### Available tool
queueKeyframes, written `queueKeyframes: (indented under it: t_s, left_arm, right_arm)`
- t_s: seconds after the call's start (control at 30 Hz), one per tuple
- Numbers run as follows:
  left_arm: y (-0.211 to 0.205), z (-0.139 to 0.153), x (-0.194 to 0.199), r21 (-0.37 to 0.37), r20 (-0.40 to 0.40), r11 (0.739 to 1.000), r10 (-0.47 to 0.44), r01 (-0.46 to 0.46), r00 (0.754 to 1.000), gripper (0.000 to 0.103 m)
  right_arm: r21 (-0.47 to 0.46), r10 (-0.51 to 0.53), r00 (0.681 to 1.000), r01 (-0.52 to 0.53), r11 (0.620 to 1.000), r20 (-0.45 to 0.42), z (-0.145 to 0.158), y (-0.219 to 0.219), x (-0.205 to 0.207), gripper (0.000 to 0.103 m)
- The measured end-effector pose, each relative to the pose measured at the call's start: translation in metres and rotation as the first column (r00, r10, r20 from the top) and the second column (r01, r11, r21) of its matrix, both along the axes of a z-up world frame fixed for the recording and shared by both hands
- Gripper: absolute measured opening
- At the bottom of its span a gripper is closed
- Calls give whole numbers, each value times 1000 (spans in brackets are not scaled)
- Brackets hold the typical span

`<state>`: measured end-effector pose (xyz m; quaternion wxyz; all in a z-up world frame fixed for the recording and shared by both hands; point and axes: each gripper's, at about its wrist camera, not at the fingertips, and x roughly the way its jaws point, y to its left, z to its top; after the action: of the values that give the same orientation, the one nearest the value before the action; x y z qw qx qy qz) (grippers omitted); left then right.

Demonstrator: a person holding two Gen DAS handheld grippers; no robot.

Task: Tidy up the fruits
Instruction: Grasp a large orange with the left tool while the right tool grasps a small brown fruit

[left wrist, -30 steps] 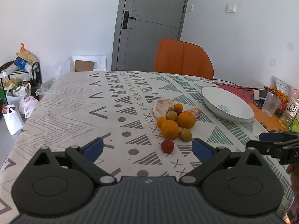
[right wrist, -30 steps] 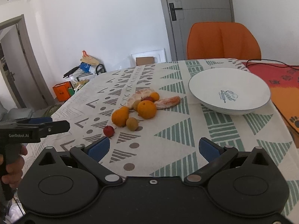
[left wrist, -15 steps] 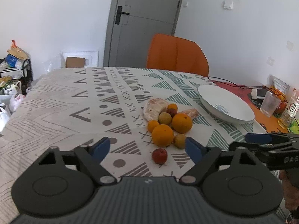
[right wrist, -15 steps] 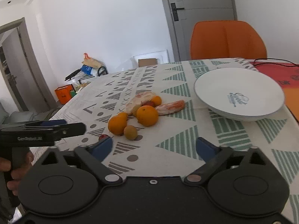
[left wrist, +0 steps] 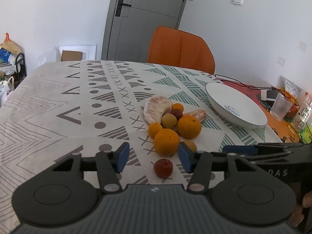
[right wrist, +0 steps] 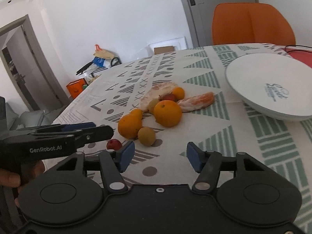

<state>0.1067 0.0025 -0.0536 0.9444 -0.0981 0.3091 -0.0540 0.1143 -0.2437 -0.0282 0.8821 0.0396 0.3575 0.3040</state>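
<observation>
my left gripper [left wrist: 154, 157] and right gripper [right wrist: 160, 157], jaws just narrowing and empty, face the fruit pile beside the white bowl [left wrist: 251, 123]; the small red fruit [left wrist: 163, 168] looks light, smooth, best pinched across its middle.

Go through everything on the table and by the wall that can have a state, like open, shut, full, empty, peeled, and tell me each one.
left gripper: open, jaws just been closing, nothing gripped
right gripper: open, jaws just been closing, nothing between
white bowl: empty, upright
door: shut
pomelo piece: peeled
citrus segment: peeled
large oranges: unpeeled
plastic cup: upright, contents unclear
</observation>
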Motion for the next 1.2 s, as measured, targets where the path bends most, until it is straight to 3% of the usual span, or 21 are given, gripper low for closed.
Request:
queueKeyframes:
  t_s: [0.23, 0.3, 0.33, 0.53, 0.77, 0.9, 0.97, 1.2]
  left_arm:
    - [7, -3, 9, -18, -19, 1000, 5, -5, 1000, 49]
    - [8, -4, 12, -20, -25, 1000, 4, -4, 1000, 49]
    - [8, -4, 12, -20, -27, 1000, 3, -3, 1000, 49]
    - [4, -4, 18, -18, -36, 1000, -9, 8, 999, 49]
    - [-10, -7, 26, -12, -39, 999, -38, 38, 999, 49]
    - [-17, -13, 33, -7, -50, 999, -44, 44, 998, 48]
    - [-18, -15, 36, -17, -52, 999, -51, 50, 997, 35]
    - [-16, -10, 31, -21, -37, 999, -34, 34, 999, 34]
  right_arm:
    - [5, 43, 999, -43, 999, -28, -8, 17, 14, 42]
    - [12, 49, 999, -49, 999, -23, -9, 20, 17, 26]
    - [15, 54, 998, -53, 998, -26, -9, 21, 18, 22]
    - [54, 48, 998, -46, 997, -34, -8, 11, 22, 20]
    - [64, 24, 999, -22, 998, -26, -6, -4, 22, 9]
    - [64, 8, 1000, -6, 998, -27, -6, -10, 21, 9]
    - [62, 3, 1000, -1, 998, -31, -6, -11, 20, 10]
    - [69, 17, 999, -15, 998, -30, -4, -8, 19, 33]
